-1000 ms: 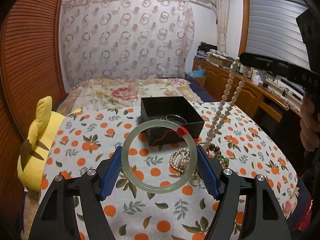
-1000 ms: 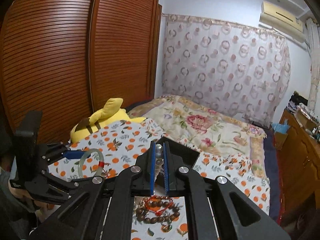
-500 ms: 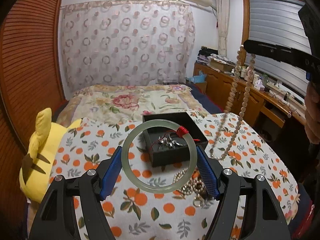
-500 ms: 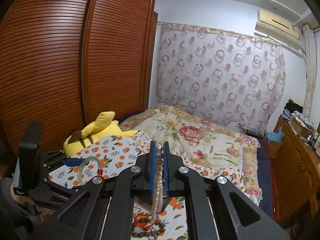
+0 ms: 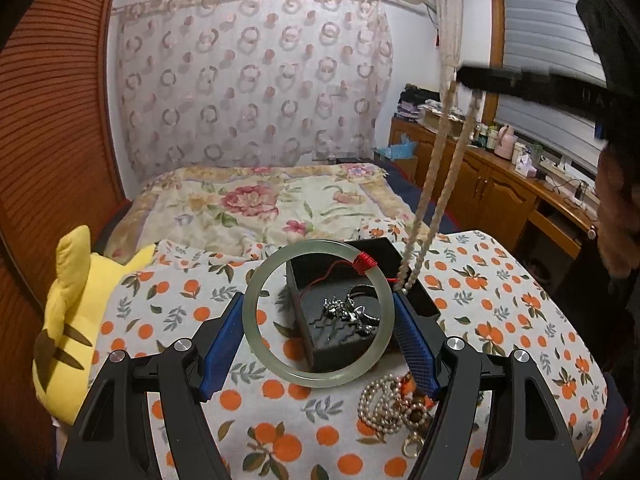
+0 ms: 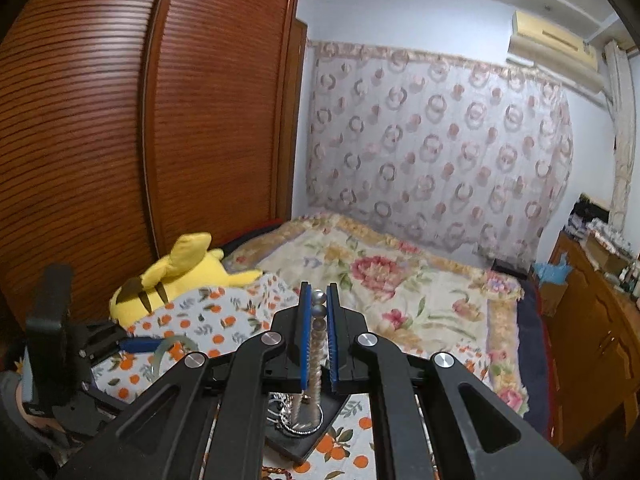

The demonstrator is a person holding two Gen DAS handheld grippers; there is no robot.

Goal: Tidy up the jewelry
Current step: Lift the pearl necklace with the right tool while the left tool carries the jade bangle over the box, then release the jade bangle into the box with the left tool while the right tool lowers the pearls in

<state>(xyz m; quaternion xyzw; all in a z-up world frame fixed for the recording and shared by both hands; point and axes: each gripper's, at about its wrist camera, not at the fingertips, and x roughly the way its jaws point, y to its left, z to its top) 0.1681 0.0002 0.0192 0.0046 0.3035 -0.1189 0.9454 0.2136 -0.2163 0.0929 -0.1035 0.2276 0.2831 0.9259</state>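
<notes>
Moved: both my grippers now hang over the black box (image 5: pixel 416 300); a second ago they were short of it.
Left gripper (image 5: pixel 318 340): I hold the jade bangle (image 5: pixel 256 320) pinched between blue pads, above the box.
Right gripper (image 6: pixel 318 334): pressed together on the bead necklace (image 5: pixel 436 184), whose loop dangles to the box's right rim.
Box: silver jewelry (image 5: pixel 348 314) inside.
Bedspread (image 5: pixel 500 312): pearl strand (image 5: pixel 378 396) beside the box.
</notes>
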